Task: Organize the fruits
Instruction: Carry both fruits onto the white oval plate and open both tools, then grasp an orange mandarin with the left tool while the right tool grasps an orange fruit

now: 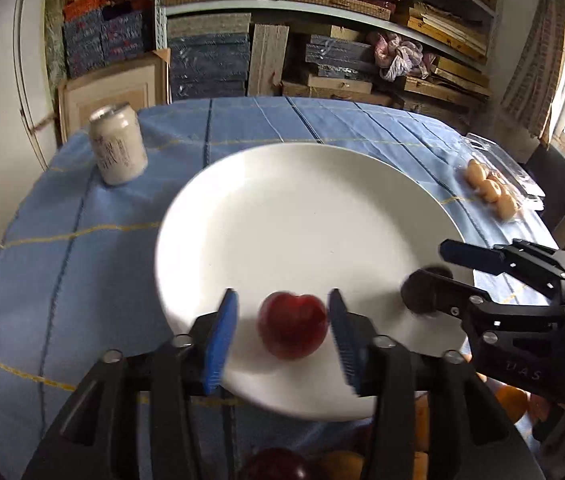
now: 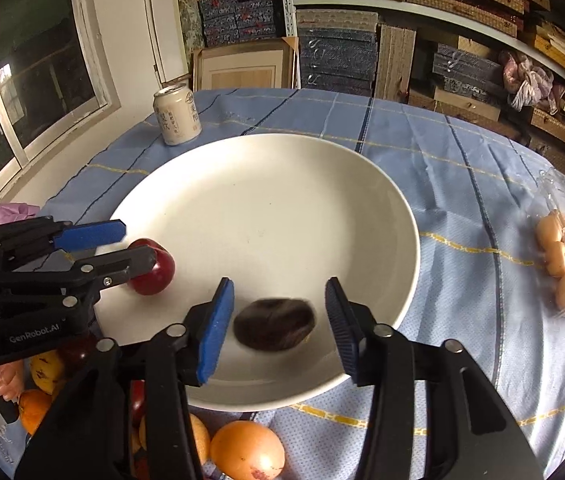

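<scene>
A large white plate (image 1: 282, 208) (image 2: 266, 200) lies on the blue checked tablecloth. A red plum (image 1: 293, 325) (image 2: 154, 276) rests on its near left part, between the open fingers of my left gripper (image 1: 282, 332) (image 2: 134, 246), not touching either pad. A dark purple plum (image 2: 274, 323) (image 1: 428, 294) rests on the near right part, between the open fingers of my right gripper (image 2: 278, 328) (image 1: 430, 268), blurred, with gaps on both sides. Oranges (image 2: 247, 450) and other fruit lie on the cloth just before the plate's near rim.
A cream drink can (image 1: 118, 144) (image 2: 177, 114) stands at the far left of the table. A clear plastic pack with pale round fruits (image 1: 492, 190) (image 2: 564, 264) lies at the right. Shelves with stacked boxes stand behind the table. A window is at the left.
</scene>
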{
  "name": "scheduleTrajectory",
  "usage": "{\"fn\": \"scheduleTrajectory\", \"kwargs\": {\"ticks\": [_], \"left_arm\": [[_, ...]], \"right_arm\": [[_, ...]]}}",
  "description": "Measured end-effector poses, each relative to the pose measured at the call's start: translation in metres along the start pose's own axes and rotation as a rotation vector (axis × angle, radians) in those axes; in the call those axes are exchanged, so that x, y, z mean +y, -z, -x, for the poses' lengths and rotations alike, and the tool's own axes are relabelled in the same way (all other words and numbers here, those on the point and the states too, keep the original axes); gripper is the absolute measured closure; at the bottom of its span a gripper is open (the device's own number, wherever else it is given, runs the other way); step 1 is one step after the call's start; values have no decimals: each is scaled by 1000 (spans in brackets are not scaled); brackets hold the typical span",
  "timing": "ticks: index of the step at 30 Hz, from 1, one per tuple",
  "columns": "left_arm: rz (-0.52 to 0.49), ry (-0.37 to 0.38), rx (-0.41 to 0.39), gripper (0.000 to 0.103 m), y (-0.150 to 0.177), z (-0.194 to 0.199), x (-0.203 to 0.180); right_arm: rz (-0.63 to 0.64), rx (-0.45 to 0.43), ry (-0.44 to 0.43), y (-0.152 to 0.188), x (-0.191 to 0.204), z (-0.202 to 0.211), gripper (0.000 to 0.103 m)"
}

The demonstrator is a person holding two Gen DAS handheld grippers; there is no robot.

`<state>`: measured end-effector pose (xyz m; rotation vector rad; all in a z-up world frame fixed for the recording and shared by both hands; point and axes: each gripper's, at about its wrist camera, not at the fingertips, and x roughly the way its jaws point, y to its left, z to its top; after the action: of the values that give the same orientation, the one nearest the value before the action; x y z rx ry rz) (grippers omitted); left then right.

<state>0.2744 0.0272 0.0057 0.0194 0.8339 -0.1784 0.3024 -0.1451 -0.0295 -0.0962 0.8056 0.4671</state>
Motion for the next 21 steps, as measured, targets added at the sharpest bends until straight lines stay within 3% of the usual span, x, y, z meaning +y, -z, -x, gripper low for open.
{"fn": "scheduleTrajectory", "kwargs": {"ticks": [4,6,8,15,21], "left_arm": [[-3,-28,-17,40,-1,5,0],[7,-38,-29,37,1,13,2],[5,-56,-44,31,6,24,4],[47,-92,-100,21,53,80,16],[28,-122,-116,18,116,119,11]], "right_arm": [[1,-7,11,2,0,5,42],[-16,-38,21,5,-3,16,23],[-23,-67,35,8,-5,29,16],[-49,-96,75,46,-18,77,10],[-83,-100,88,109,-22,114,5]]}}
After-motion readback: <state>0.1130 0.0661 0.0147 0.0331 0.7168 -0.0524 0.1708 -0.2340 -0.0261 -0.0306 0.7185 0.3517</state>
